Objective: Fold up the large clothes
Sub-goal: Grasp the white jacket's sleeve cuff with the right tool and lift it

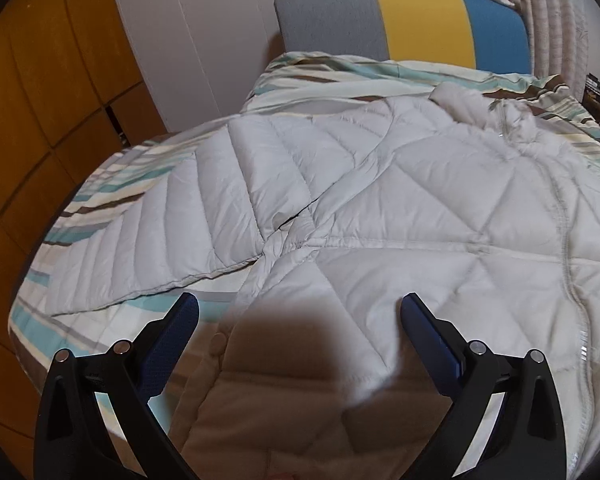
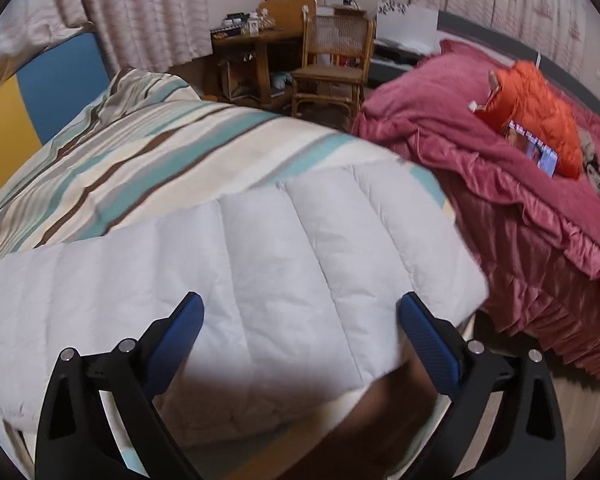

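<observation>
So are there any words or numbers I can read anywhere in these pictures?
None can be read.
Picture card against the orange jacket on the pink bed: it may carry print, too blurred to read.
Boxes on the wooden desk: labels too small to read.
White puffy jacket and striped bedcover: no writing visible.

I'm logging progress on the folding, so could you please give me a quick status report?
Left gripper open, over the white puffer jacket near its hem. Right gripper open, over the jacket too. Jacket spread on striped bedding, unfolded. Nothing in the way.
</observation>
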A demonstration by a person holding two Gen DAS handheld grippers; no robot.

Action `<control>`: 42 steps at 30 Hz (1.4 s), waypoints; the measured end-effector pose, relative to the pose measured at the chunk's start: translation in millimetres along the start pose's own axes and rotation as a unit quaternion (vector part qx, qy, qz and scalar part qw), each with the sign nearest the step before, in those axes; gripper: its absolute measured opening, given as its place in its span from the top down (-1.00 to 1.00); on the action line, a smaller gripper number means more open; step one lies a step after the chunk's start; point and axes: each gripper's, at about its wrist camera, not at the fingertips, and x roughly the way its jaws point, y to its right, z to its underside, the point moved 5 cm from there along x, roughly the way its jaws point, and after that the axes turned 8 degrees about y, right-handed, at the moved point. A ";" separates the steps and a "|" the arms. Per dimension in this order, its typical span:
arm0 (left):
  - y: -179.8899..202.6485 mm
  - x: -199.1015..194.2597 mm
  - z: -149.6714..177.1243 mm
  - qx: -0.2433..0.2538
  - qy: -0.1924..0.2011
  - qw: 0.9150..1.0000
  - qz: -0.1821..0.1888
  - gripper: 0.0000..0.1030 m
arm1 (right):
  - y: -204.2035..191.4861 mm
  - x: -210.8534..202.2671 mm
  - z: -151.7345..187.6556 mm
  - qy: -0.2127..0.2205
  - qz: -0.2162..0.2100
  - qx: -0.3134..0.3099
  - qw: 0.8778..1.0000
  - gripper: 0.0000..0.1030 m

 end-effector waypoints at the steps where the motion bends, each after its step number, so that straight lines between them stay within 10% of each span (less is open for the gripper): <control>1: -1.1 4.8 1.4 -0.009 -0.007 1.000 0.006 -0.94 | 0.7 2.2 0.1 0.000 0.000 -0.002 1.000 -0.90; 5: -4.9 19.2 11.3 -0.040 -0.027 0.999 0.020 -0.94 | -3.1 5.7 5.4 0.011 -0.001 -0.009 1.000 -0.70; 13: 1.4 26.0 21.2 -0.027 -0.014 1.000 0.009 -0.94 | -21.3 -0.7 -0.7 0.037 -0.038 -0.018 0.998 0.58; 23: 0.3 30.6 24.2 -0.043 -0.016 0.999 0.028 -0.94 | -100.4 -61.3 -14.8 0.134 -0.095 -0.087 0.983 0.70; 32: 0.0 27.7 25.3 -0.048 -0.002 0.998 0.031 -0.94 | -237.4 -149.1 20.4 0.233 -0.183 -0.236 0.925 0.70; 42: -2.1 27.3 26.1 -0.058 0.001 0.997 0.040 -0.94 | -366.3 -202.8 102.1 0.293 -0.255 -0.395 0.833 0.70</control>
